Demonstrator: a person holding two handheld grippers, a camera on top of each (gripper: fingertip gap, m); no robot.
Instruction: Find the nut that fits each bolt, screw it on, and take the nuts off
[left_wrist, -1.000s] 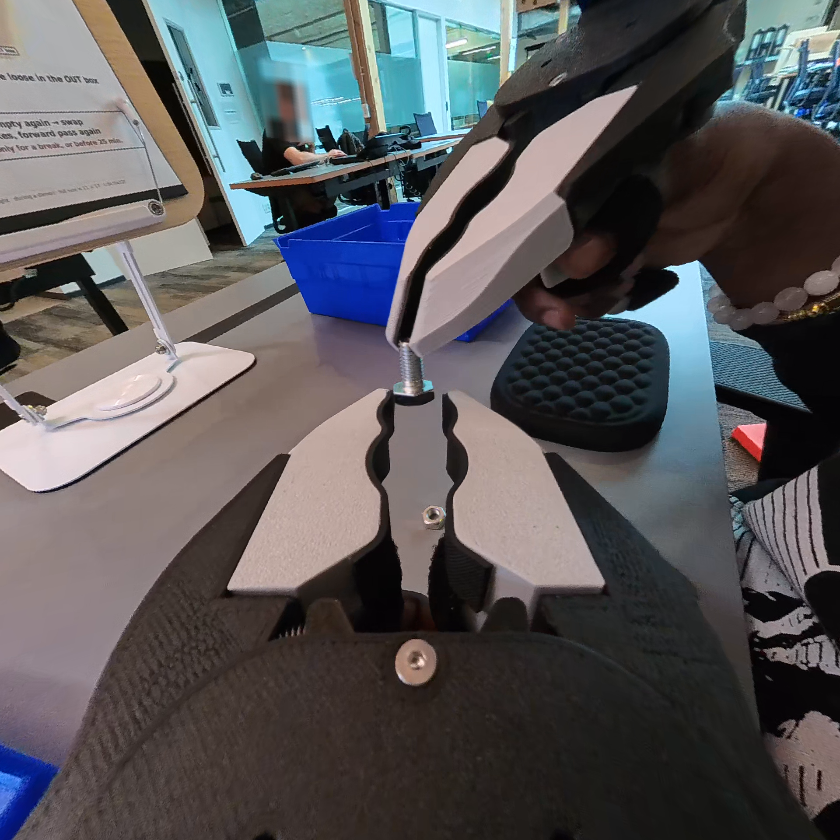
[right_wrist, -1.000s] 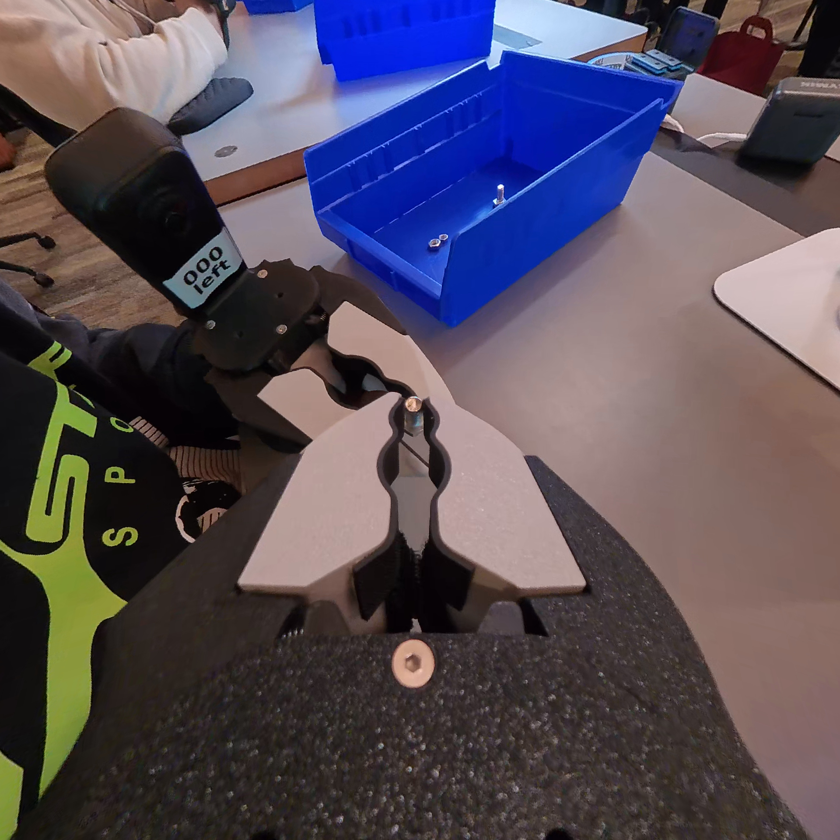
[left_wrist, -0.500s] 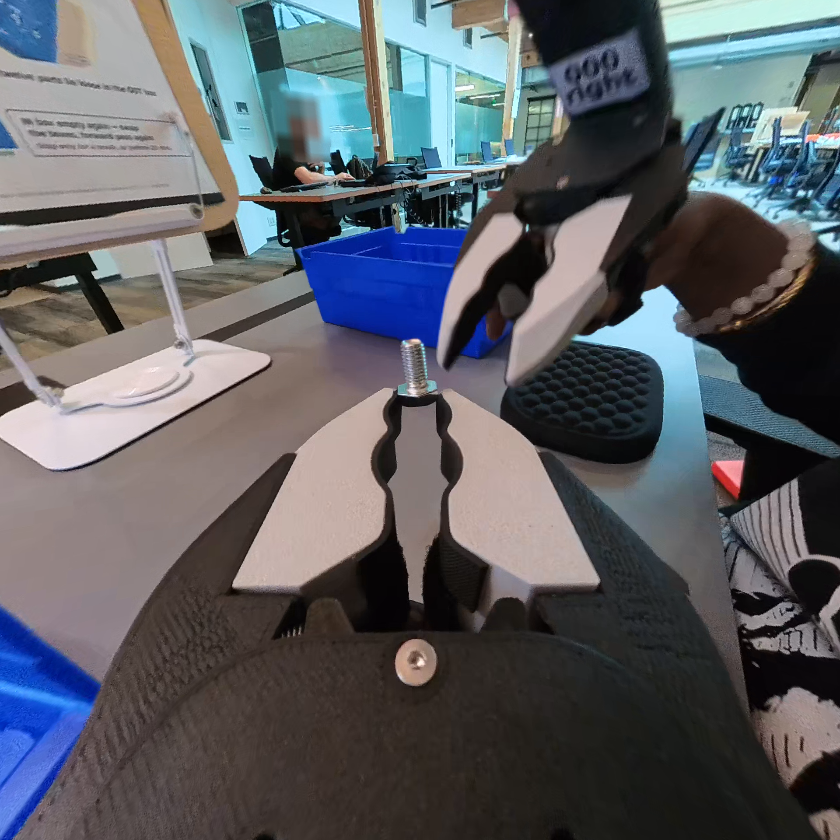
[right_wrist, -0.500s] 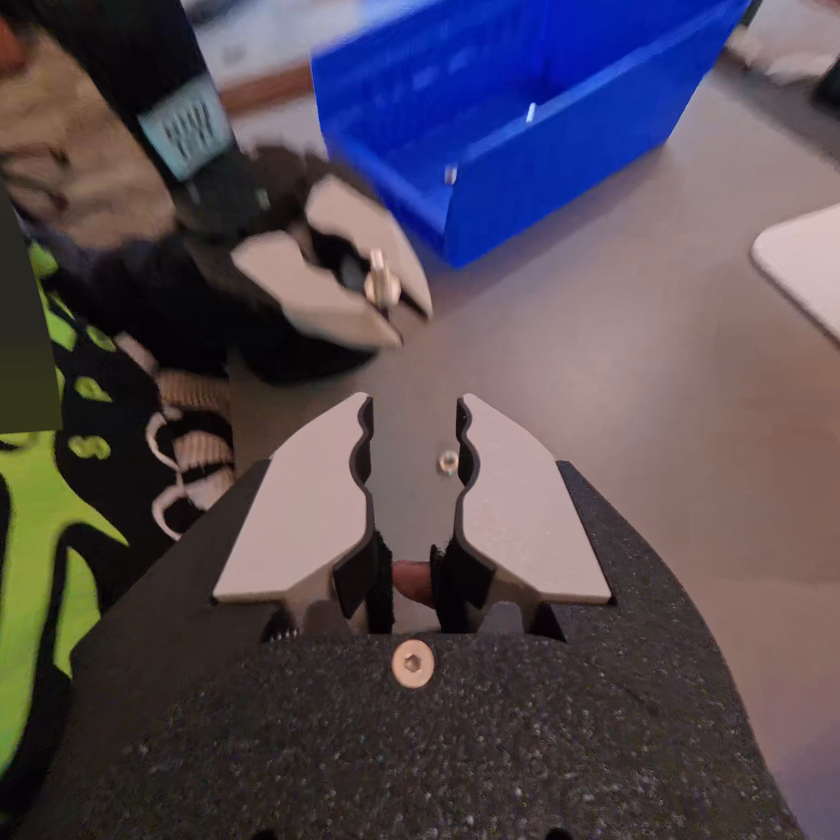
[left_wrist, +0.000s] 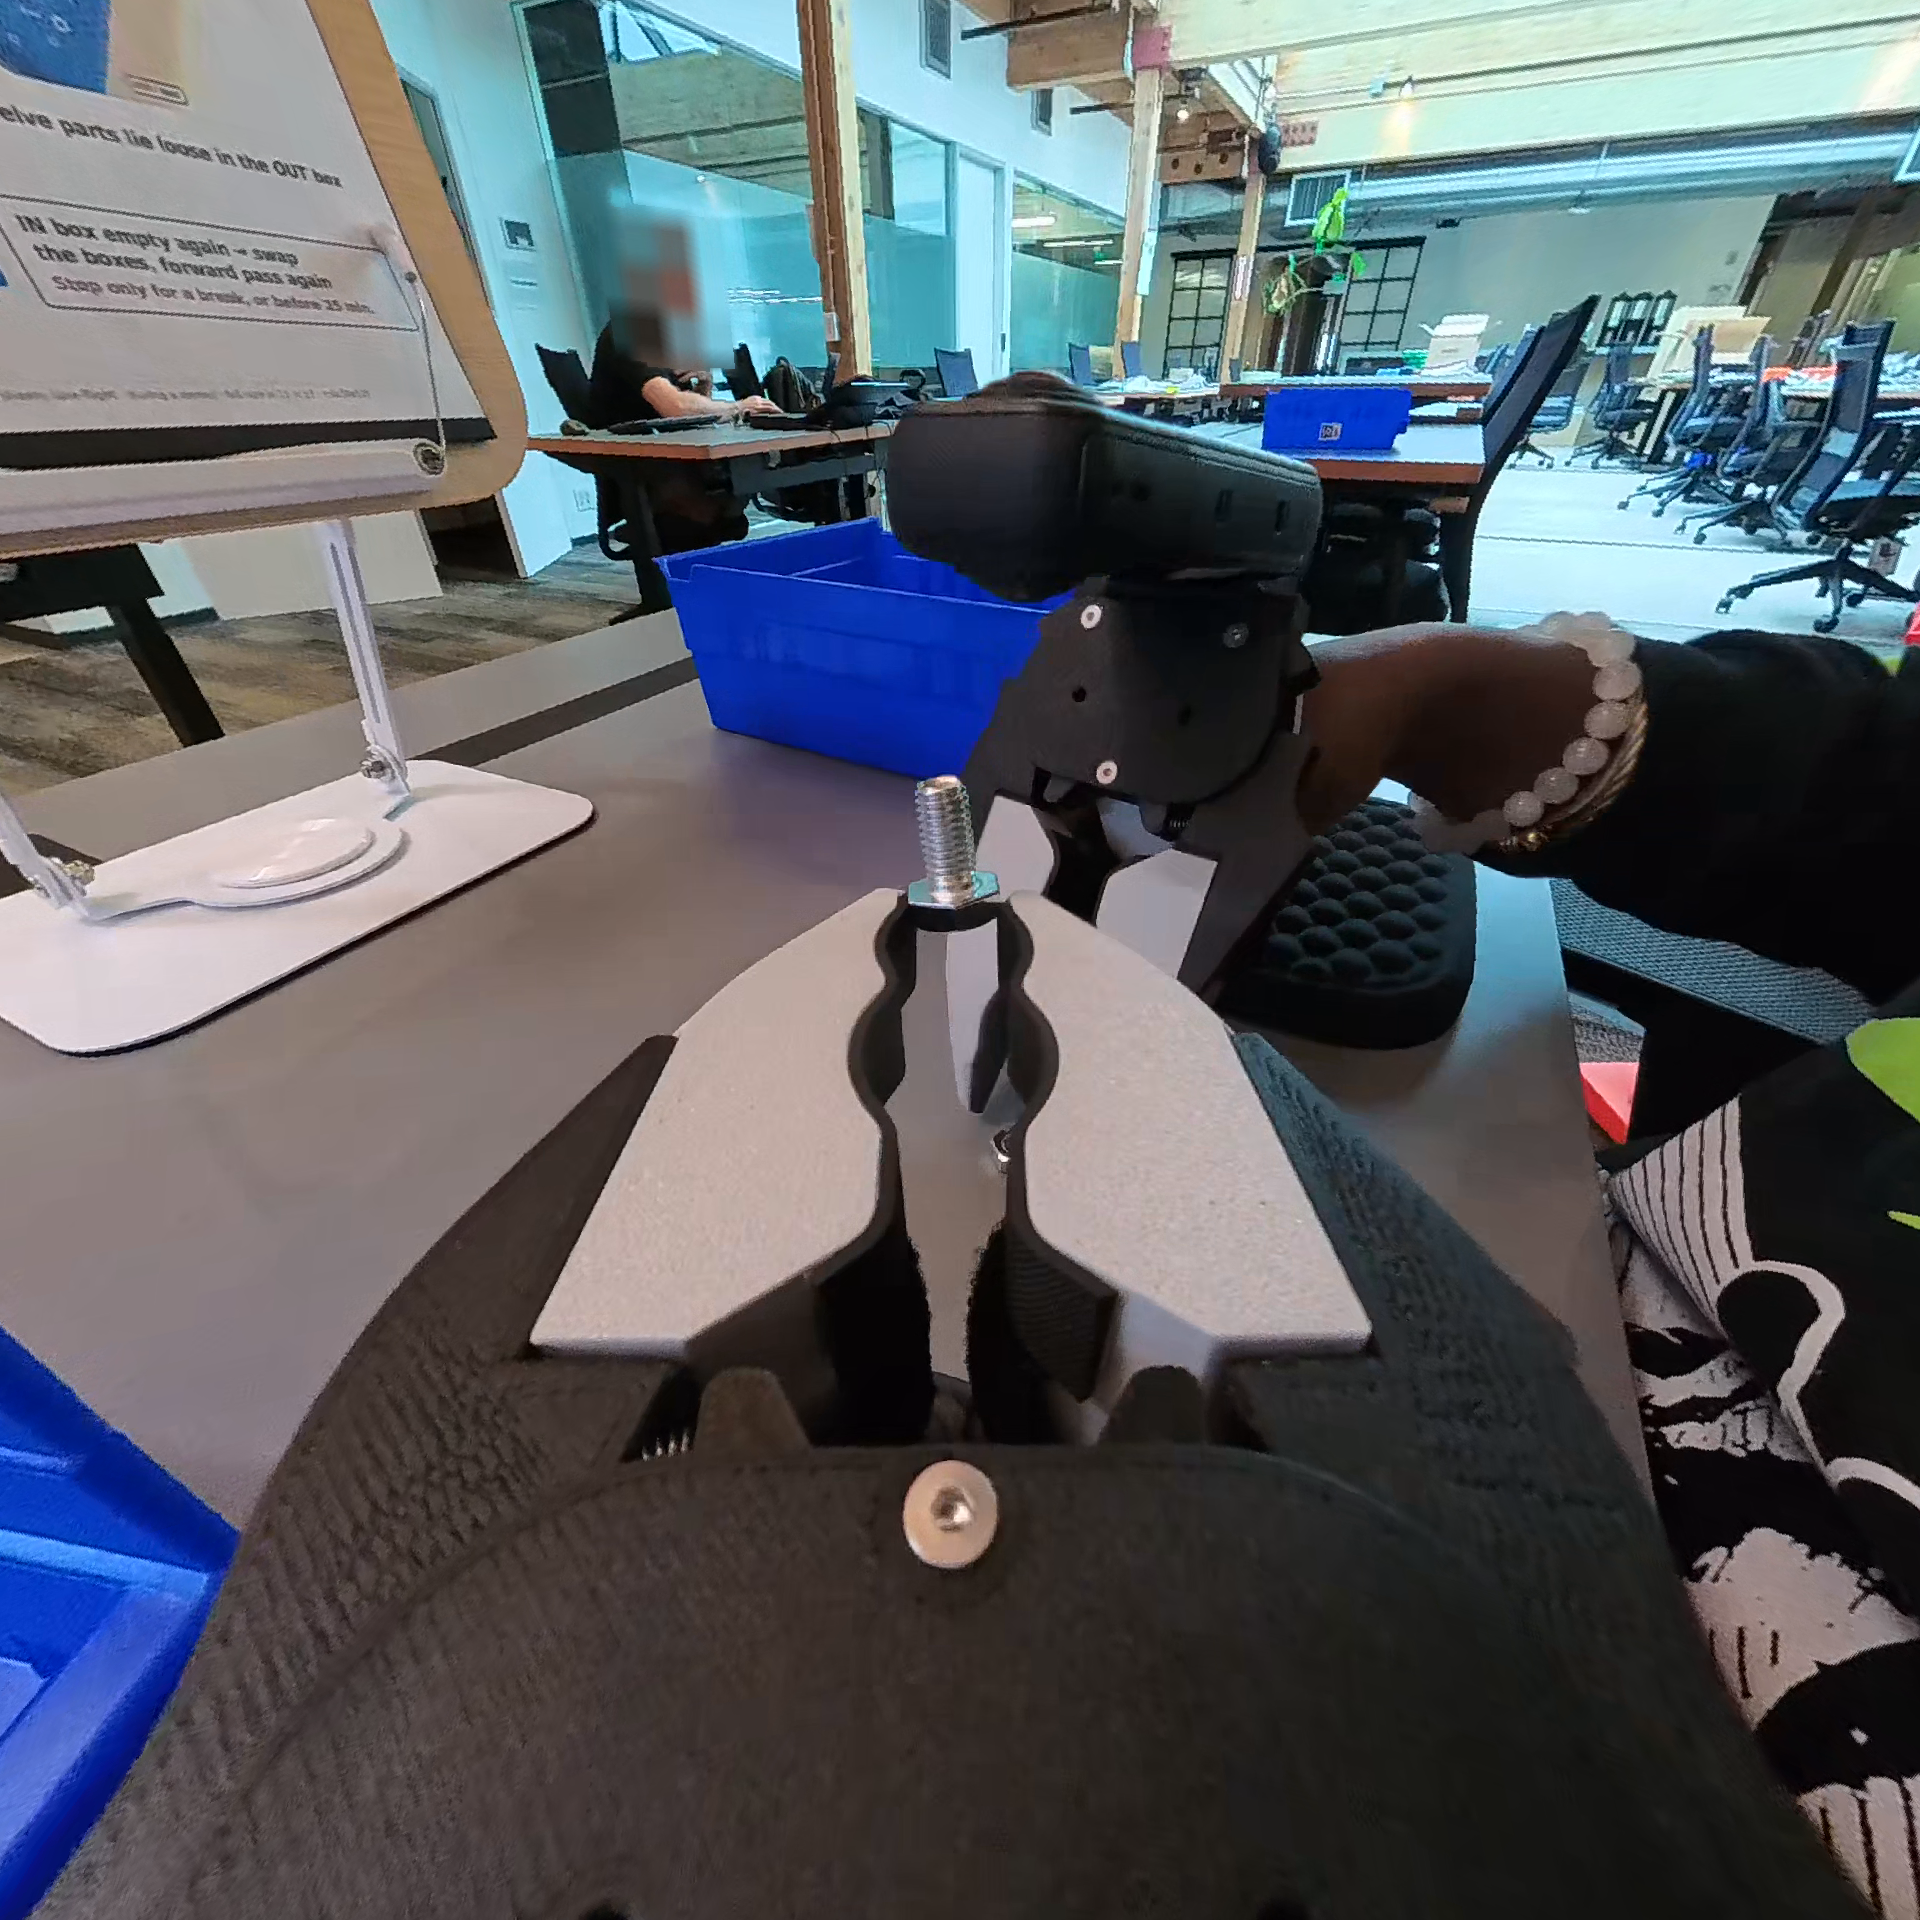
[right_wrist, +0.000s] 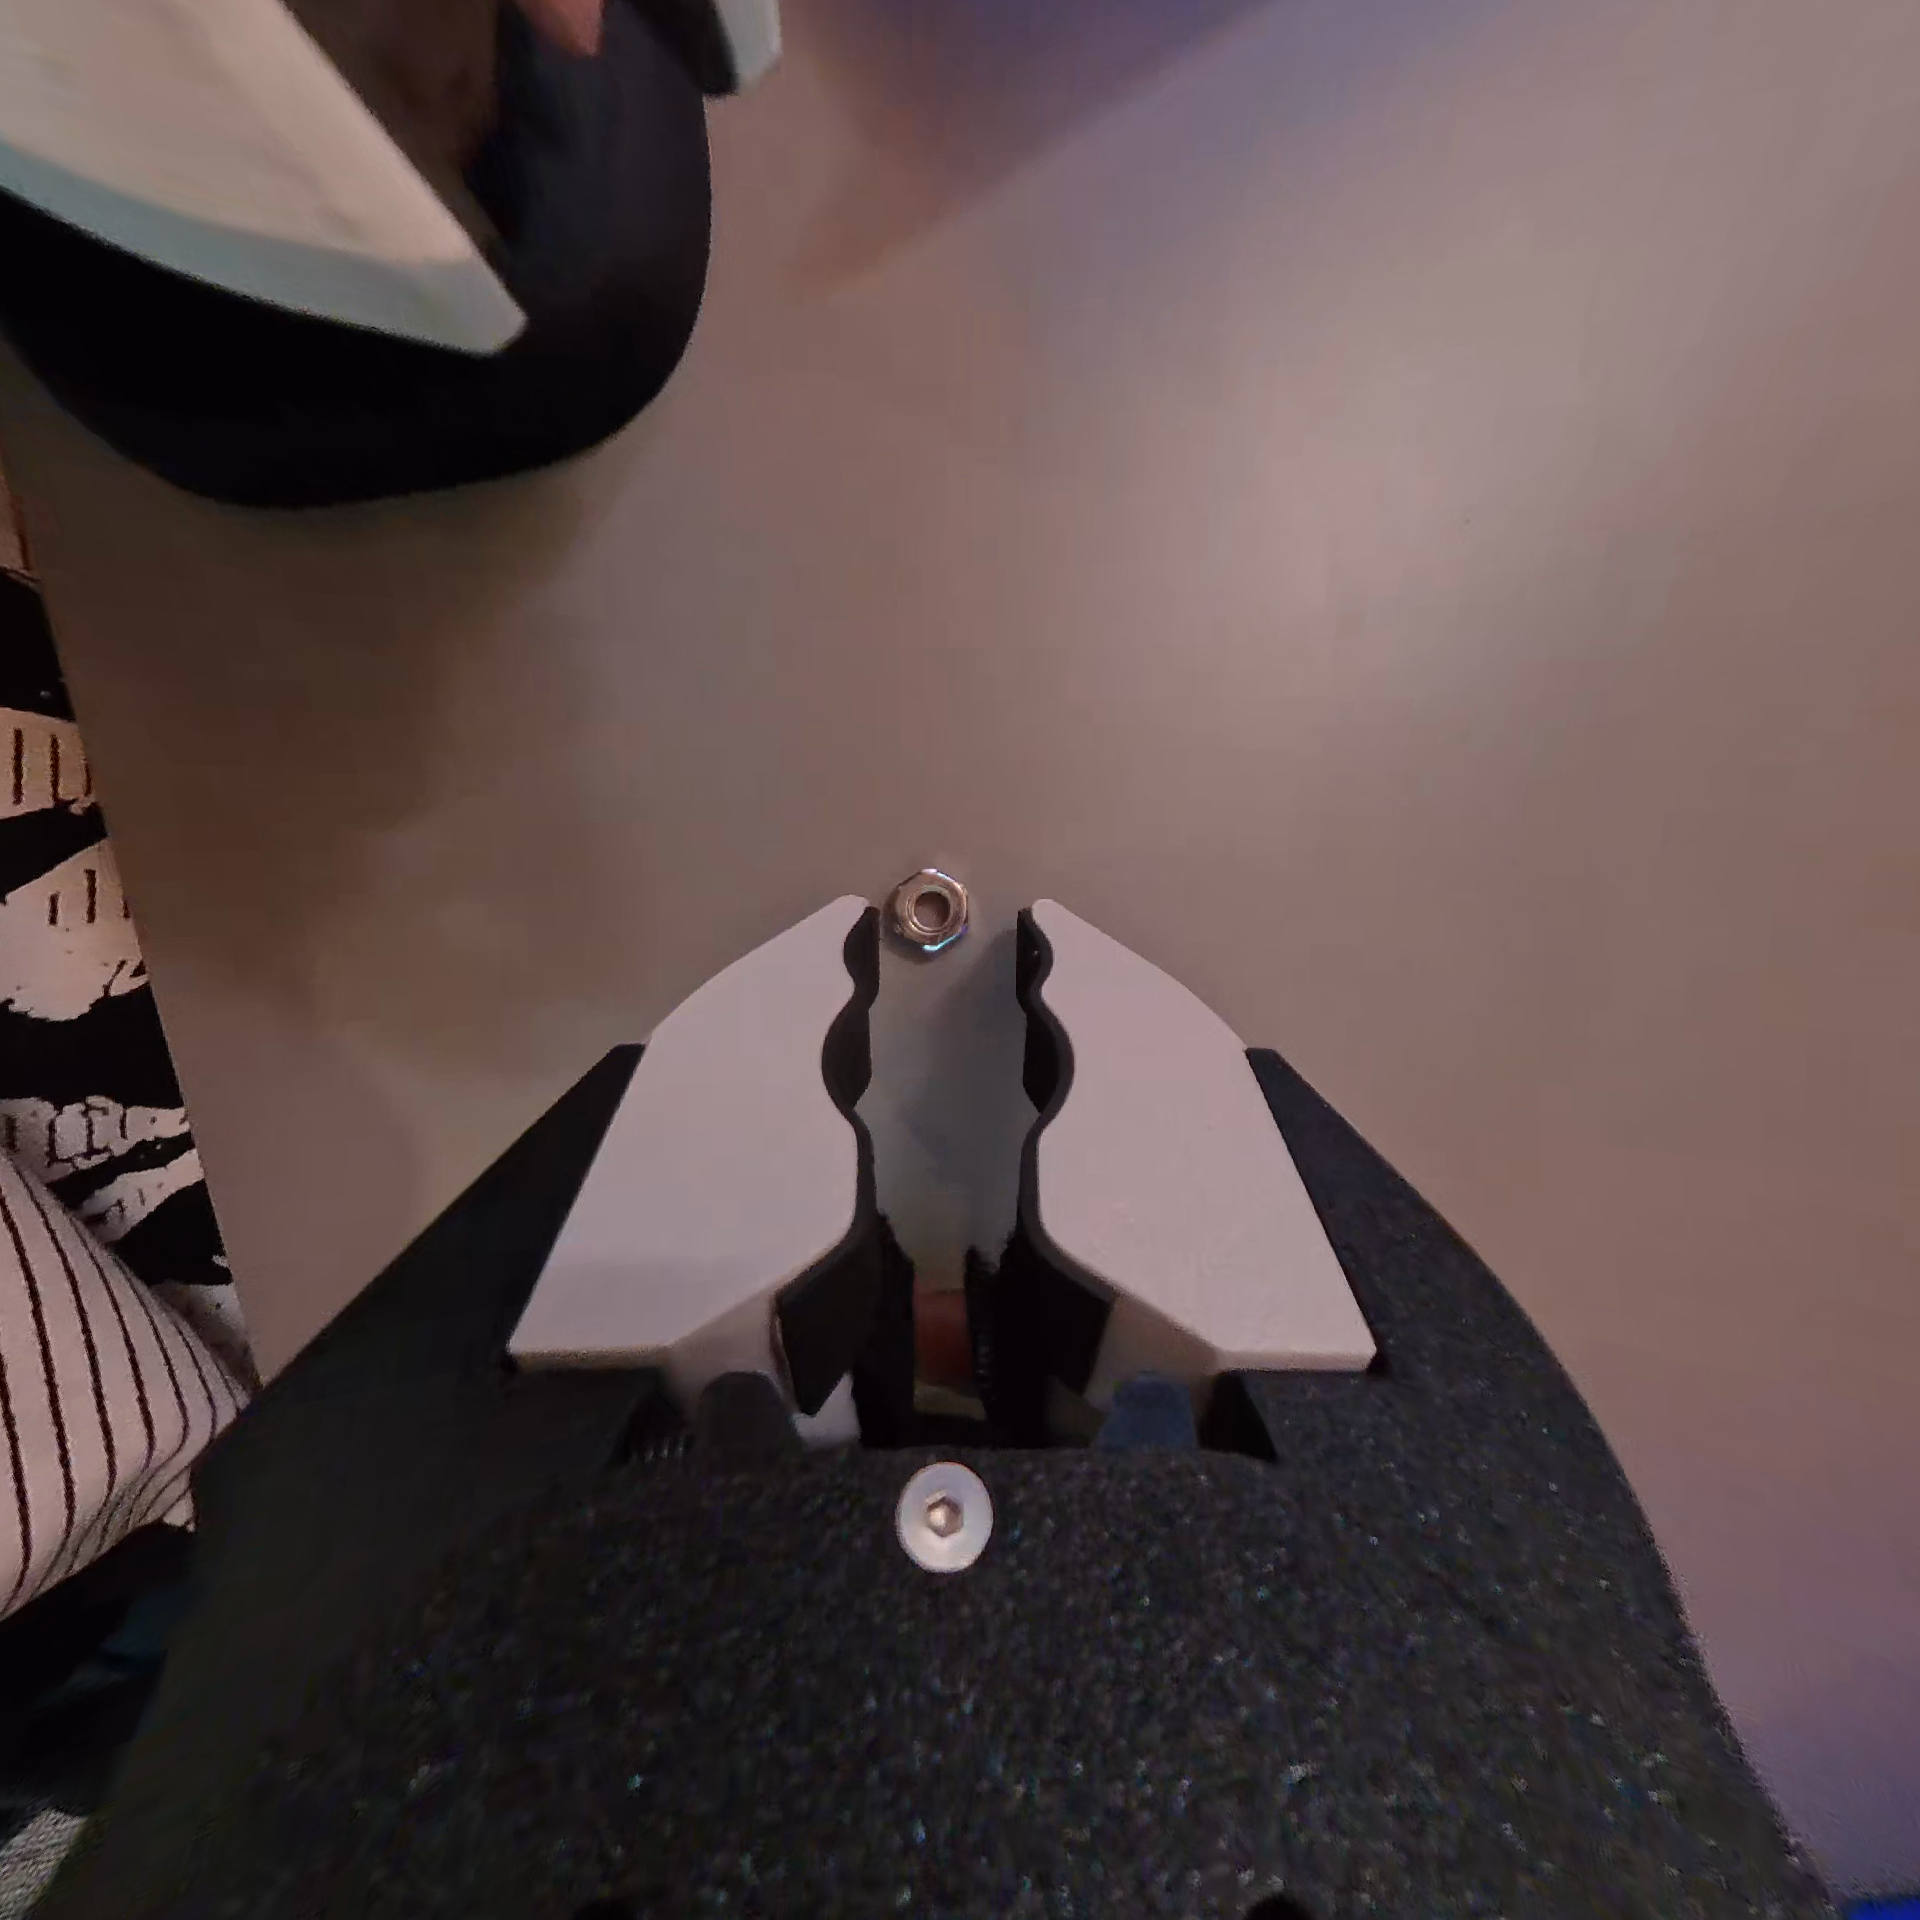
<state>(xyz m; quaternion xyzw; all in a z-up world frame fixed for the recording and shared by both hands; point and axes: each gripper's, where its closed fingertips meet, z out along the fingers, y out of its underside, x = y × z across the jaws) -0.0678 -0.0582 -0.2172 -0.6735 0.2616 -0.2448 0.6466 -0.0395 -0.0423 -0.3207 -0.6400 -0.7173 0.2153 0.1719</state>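
The left tool clamps the bolt upright, threads up. The right tool, spread, points down over the nut lying flat on the bench between its tips.

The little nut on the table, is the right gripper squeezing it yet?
No, the nut lies loose at the open right gripper tips.

On the table, the bin lies behind the bolt, the stand left, the pad right.

Open-plan office: desks, swivel chairs, glass partitions.
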